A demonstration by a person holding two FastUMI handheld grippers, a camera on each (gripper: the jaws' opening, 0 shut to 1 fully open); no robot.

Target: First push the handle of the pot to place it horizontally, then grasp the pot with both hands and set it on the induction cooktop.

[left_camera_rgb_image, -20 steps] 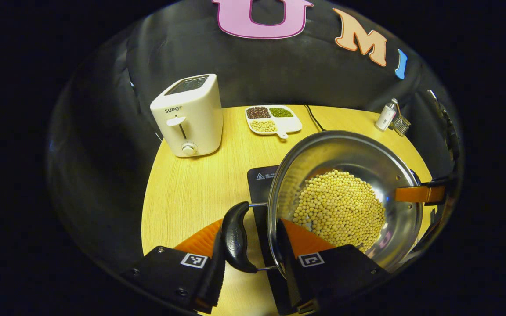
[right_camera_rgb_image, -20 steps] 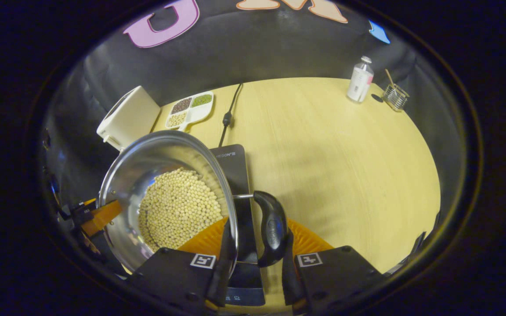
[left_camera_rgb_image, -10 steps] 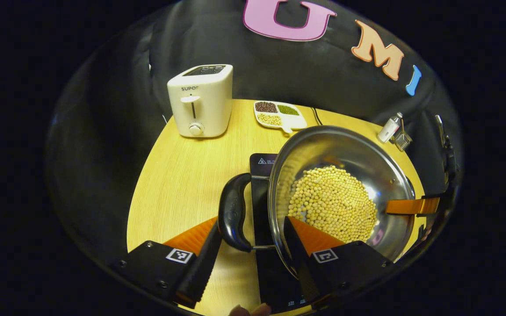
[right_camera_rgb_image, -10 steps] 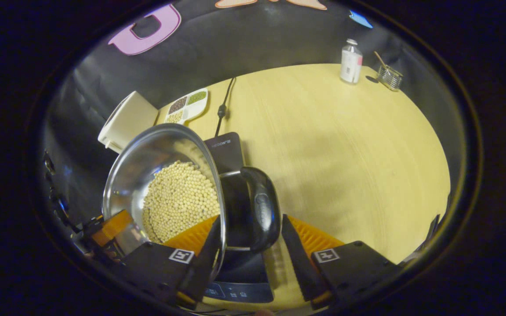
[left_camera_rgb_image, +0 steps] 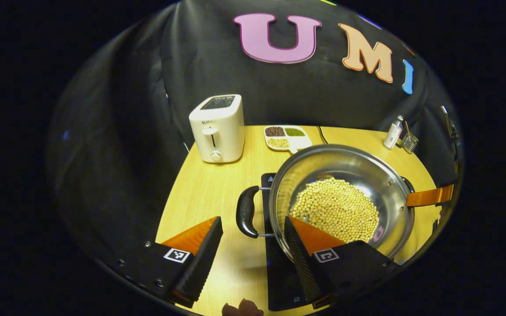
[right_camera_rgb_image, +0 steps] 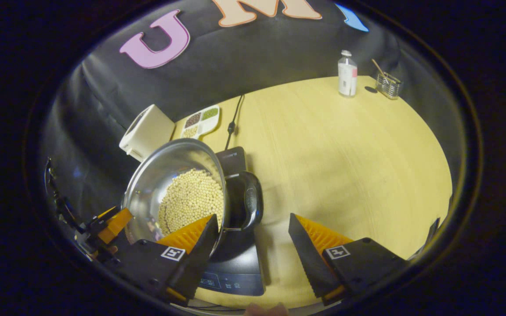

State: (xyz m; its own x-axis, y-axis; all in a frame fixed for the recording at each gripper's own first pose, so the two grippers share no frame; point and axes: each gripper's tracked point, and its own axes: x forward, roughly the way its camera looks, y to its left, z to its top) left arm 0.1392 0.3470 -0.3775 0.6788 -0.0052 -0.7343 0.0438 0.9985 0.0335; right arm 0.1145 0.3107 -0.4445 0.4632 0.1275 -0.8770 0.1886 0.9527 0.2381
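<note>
Two fingers of the left gripper (left_camera_rgb_image: pixel 253 245) stand spread in the left gripper view, pinching nothing; one lies left of the pot's handle (left_camera_rgb_image: pixel 247 211), apart from it, the other overlaps the pot's near rim. The pot (left_camera_rgb_image: pixel 393 193), holding pale beans (left_camera_rgb_image: pixel 335 210), sits on the cooktop (left_camera_rgb_image: pixel 279 272) on the bench (left_camera_rgb_image: pixel 204 193). Far left on the bench: toaster (left_camera_rgb_image: pixel 218 128). Far centre: divided tray (left_camera_rgb_image: pixel 287 137). Far right: bottle (left_camera_rgb_image: pixel 393 132) and wire holder (left_camera_rgb_image: pixel 409 142). The other gripper's finger (left_camera_rgb_image: pixel 428 196) reaches the pot's right side.

Right gripper view: right gripper (right_camera_rgb_image: pixel 253 245), fingers spread wide, pinching nothing; the left one overlaps the pot's (right_camera_rgb_image: pixel 156 180) rim, the right one rests over bare bench (right_camera_rgb_image: pixel 345 149). The pot's right handle (right_camera_rgb_image: pixel 249 202) lies between them, just beyond the tips, over the cooktop (right_camera_rgb_image: pixel 235 272). Beans (right_camera_rgb_image: pixel 191 199) fill the pot's bottom. Far left: toaster (right_camera_rgb_image: pixel 146 131), tray (right_camera_rgb_image: pixel 201 121), cord (right_camera_rgb_image: pixel 232 123). Far right: bottle (right_camera_rgb_image: pixel 347 73), holder (right_camera_rgb_image: pixel 388 84).
</note>
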